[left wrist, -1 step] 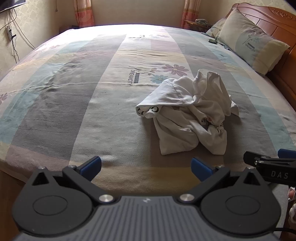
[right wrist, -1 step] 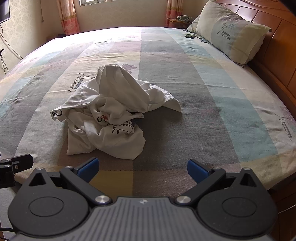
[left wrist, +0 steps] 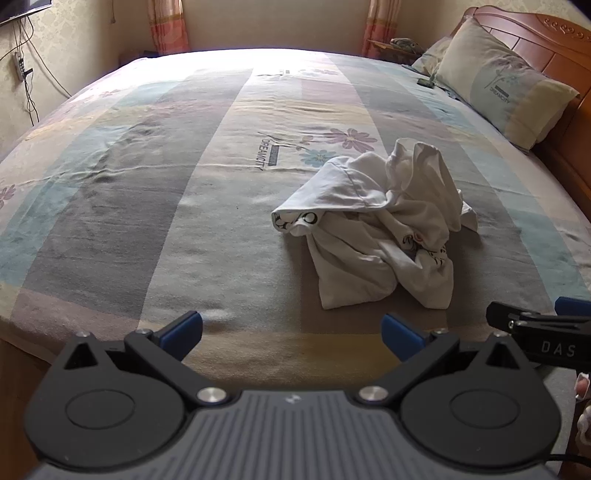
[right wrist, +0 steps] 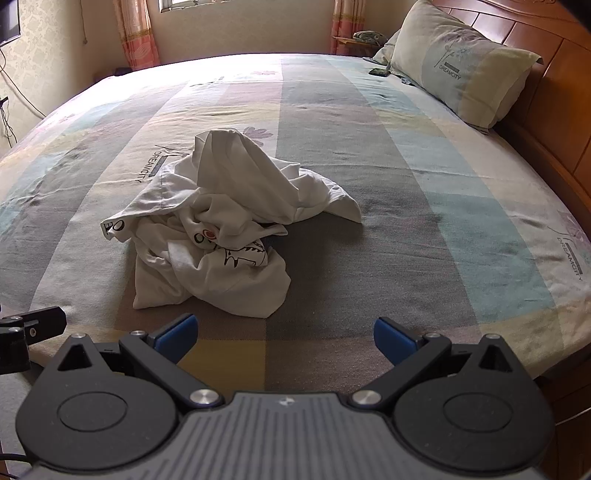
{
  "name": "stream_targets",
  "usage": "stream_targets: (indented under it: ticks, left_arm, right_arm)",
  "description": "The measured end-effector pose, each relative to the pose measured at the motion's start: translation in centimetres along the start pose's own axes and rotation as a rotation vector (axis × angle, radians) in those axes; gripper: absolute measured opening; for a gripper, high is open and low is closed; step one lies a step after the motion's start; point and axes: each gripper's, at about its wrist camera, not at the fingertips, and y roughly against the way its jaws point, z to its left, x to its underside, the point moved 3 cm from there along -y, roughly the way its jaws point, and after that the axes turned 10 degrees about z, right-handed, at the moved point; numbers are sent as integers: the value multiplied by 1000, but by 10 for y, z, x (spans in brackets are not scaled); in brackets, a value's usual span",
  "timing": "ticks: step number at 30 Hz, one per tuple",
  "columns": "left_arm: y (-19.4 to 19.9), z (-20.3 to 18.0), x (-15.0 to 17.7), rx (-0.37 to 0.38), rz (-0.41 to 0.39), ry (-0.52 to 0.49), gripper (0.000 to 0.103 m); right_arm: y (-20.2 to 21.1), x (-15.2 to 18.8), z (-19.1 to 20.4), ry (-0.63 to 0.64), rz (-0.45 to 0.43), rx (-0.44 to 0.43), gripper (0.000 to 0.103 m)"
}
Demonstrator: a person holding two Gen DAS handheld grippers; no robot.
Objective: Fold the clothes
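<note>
A crumpled white garment [left wrist: 373, 229] with black cartoon print lies in a heap on the striped bedsheet [left wrist: 184, 206]. In the left wrist view my left gripper [left wrist: 291, 332] is open and empty over the bed's near edge, with the heap ahead and to its right. My right gripper [right wrist: 285, 336] is also open and empty, and the same garment [right wrist: 221, 229] lies ahead and slightly left of it. Part of the right gripper [left wrist: 535, 325] shows at the right edge of the left view. Neither gripper touches the cloth.
A pillow [right wrist: 461, 62] leans on the wooden headboard [right wrist: 554, 110] at the right. A small dark object [right wrist: 378, 72] lies beside it. Curtains [right wrist: 136, 33] hang at the far wall and cables [left wrist: 26, 74] on the left wall. The bed's near edge runs just under both grippers.
</note>
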Motion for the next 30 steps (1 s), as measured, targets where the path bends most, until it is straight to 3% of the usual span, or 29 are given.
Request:
stream_targets:
  ticks: [30]
  left_arm:
    - [-2,-1,-1,-21,6,-25,102]
  right_arm:
    - [-2,-1,1,-1,10,-2,103]
